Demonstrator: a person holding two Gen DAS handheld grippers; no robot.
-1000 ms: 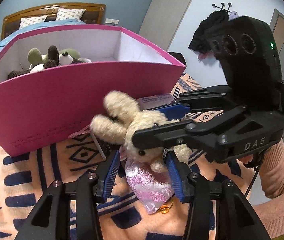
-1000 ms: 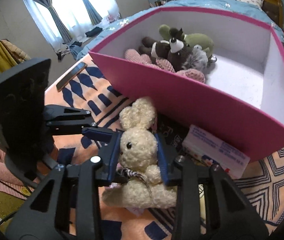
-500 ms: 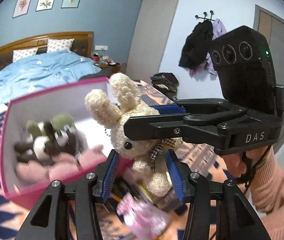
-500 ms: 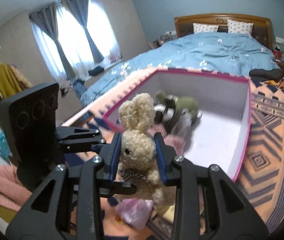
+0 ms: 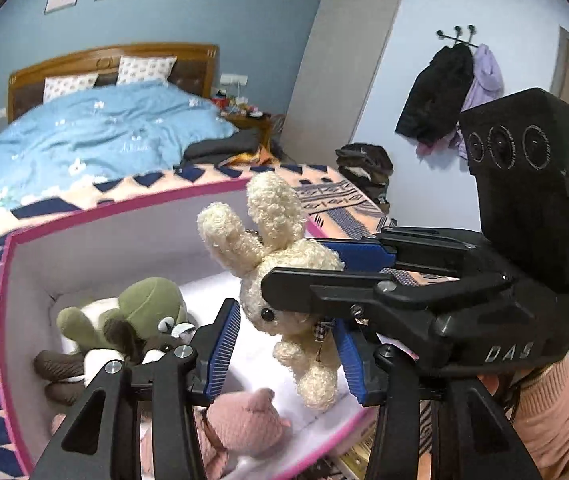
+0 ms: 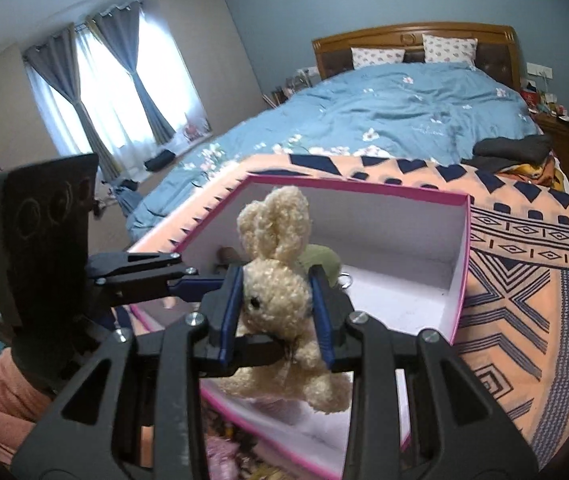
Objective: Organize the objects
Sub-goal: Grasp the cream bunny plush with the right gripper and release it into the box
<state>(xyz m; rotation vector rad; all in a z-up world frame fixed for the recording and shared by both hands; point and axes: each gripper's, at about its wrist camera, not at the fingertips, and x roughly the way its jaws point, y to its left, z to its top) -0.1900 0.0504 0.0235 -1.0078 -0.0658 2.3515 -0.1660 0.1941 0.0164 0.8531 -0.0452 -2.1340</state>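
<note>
A cream plush rabbit point(image 6: 274, 292) hangs above the open pink box point(image 6: 458, 280), its head clamped between the blue pads of the right hand-held gripper point(image 6: 276, 312). It is upright, ears up, legs dangling. The left hand-held gripper point(image 5: 284, 354) straddles its lower body, jaws just narrowed but not pressing.

Your right wrist view takes daylight from the curtained window point(image 6: 96, 108) at upper left; the panes blow out to white there. The rest of the room reads evenly lit, soft, no hard shadows. Inside the pink box point(image 6: 458, 276) the white walls grade to grey at the corners. Both views bend strongly at the edges, with black corners. Near items at the bottom of your right view smear out of focus. Your left wrist view is sharp at centre, slightly dimmer overall.
</note>
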